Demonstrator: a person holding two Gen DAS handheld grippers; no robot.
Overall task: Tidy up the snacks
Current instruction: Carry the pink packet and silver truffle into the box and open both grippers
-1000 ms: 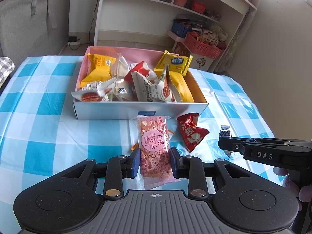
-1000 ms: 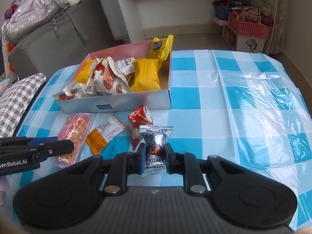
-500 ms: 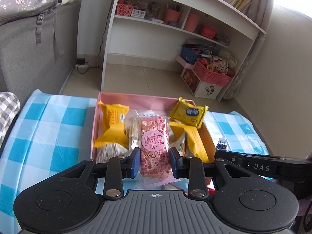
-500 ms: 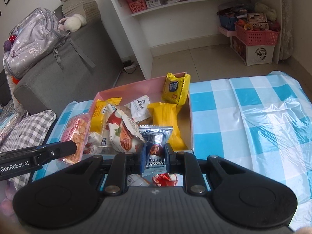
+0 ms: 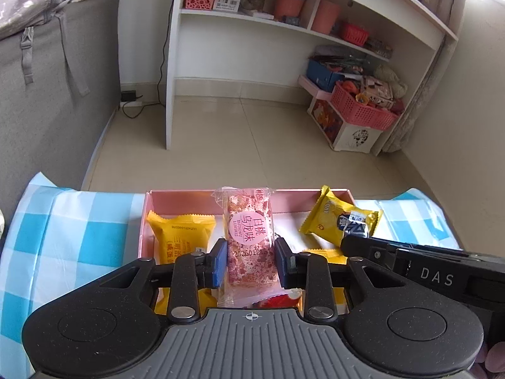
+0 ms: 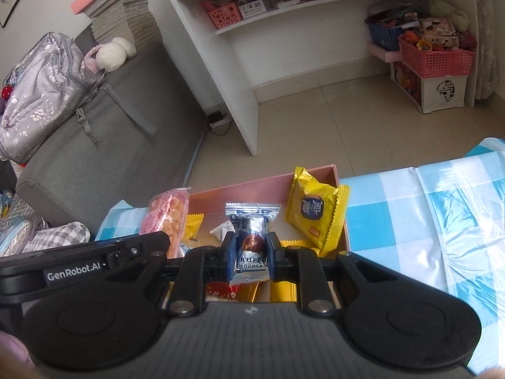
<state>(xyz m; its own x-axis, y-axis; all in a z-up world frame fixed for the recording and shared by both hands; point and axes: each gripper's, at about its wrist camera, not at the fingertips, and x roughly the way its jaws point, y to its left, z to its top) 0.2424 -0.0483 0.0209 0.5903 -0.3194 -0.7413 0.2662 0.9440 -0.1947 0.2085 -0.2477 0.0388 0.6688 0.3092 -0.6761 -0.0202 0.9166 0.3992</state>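
Above the pink snack box [image 5: 246, 196], two packets are held in the air, one by each claw. The left claw [image 5: 251, 260] is closed narrowly on a clear-wrapped pink nougat bar [image 5: 249, 237] with a round pink label; its blue pads are pressed against the bar's two long sides, and the bar is pointed forward and upward over the box's middle. The right claw [image 6: 251, 254] is closed tightly on a small silver truffle chocolate packet [image 6: 251, 240], which is gripped at its waist, with the crimped top edge standing clear above the pads. Each claw is seen from the side in the other's view, so the two are shown close together over the box. Inside the box, an orange-yellow sandwich-biscuit packet [image 5: 183, 240] is laid at the left end, and a yellow packet with a dark blue label [image 6: 314, 211] is propped upright against the right wall. More yellow wrappers and a small white packet [image 6: 222, 230] are seen lower in the box, partly hidden by the claws. The box is set on a tabletop covered with a blue-and-white checked cloth [image 5: 63, 237], under a clear plastic sheet at the right.
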